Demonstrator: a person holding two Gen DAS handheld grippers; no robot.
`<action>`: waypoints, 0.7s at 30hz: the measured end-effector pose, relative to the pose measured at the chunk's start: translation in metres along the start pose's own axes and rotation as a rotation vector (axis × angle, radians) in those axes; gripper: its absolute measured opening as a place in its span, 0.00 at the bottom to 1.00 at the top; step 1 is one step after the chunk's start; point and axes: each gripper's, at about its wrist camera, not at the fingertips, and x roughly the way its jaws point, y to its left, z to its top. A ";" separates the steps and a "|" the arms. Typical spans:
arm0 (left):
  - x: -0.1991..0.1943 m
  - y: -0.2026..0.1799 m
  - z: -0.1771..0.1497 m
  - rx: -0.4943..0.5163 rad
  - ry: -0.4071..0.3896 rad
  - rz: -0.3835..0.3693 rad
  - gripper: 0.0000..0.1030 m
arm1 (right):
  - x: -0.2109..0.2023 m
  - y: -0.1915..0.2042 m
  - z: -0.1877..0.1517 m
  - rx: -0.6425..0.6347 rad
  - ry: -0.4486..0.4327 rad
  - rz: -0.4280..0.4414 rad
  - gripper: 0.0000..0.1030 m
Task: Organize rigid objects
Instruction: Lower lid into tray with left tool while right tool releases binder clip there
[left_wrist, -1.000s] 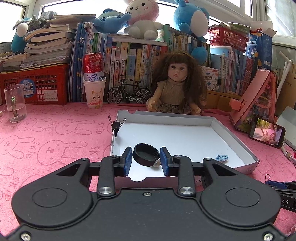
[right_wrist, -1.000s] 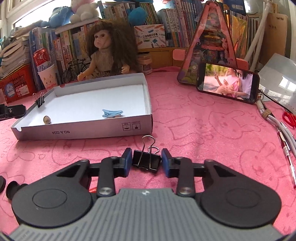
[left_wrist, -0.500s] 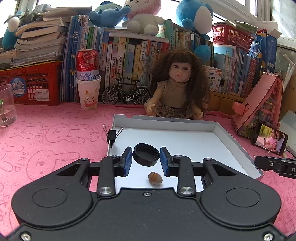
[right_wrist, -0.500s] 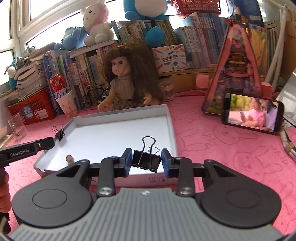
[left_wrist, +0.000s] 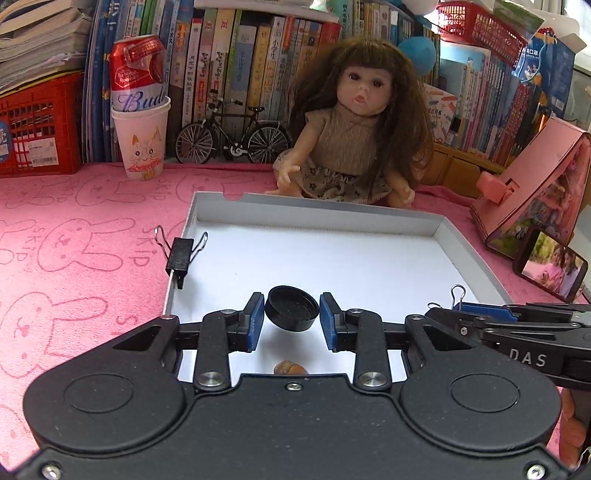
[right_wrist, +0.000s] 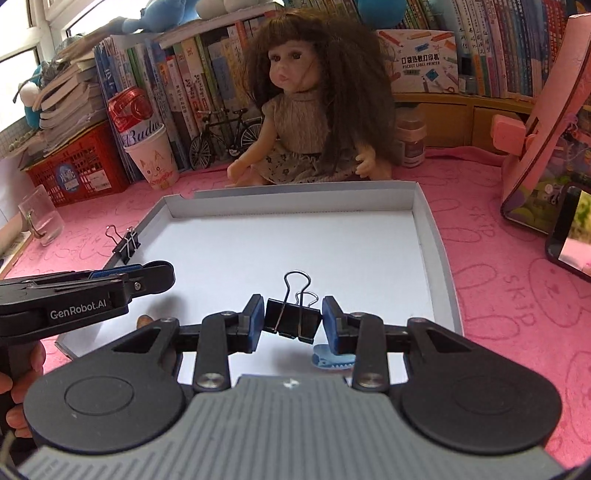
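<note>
My left gripper (left_wrist: 291, 320) is shut on a round black cap (left_wrist: 291, 308) and holds it over the white box lid (left_wrist: 314, 210). A brown nut (left_wrist: 290, 368) lies in the lid just below it. My right gripper (right_wrist: 293, 320) is shut on a black binder clip (right_wrist: 292, 318) over the same lid (right_wrist: 424, 221). A blue hair clip (right_wrist: 328, 360) lies in the lid under the right fingers. Another black binder clip (left_wrist: 180, 254) is clamped on the lid's left wall; it also shows in the right wrist view (right_wrist: 127, 243). Each gripper shows in the other's view.
A doll (left_wrist: 354, 122) sits right behind the lid. A paper cup with a red can (left_wrist: 142, 144), a toy bicycle (left_wrist: 232, 136) and books stand at the back. A pink stand (left_wrist: 535, 192) and a phone (left_wrist: 550, 267) are at the right. A glass mug (right_wrist: 38, 218) stands far left.
Both grippers have moved forward and lower over the lid, each still holding its object. The right gripper now reaches in beside the left one.
</note>
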 end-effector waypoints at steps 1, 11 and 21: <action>0.002 0.000 -0.001 0.000 0.004 -0.002 0.30 | 0.002 0.000 0.000 -0.001 0.004 0.000 0.37; 0.010 -0.005 -0.011 0.032 0.028 0.006 0.30 | 0.011 -0.001 -0.002 -0.013 0.032 -0.011 0.38; -0.008 -0.006 -0.010 0.022 0.000 0.005 0.41 | -0.005 -0.006 -0.002 0.017 -0.023 0.004 0.60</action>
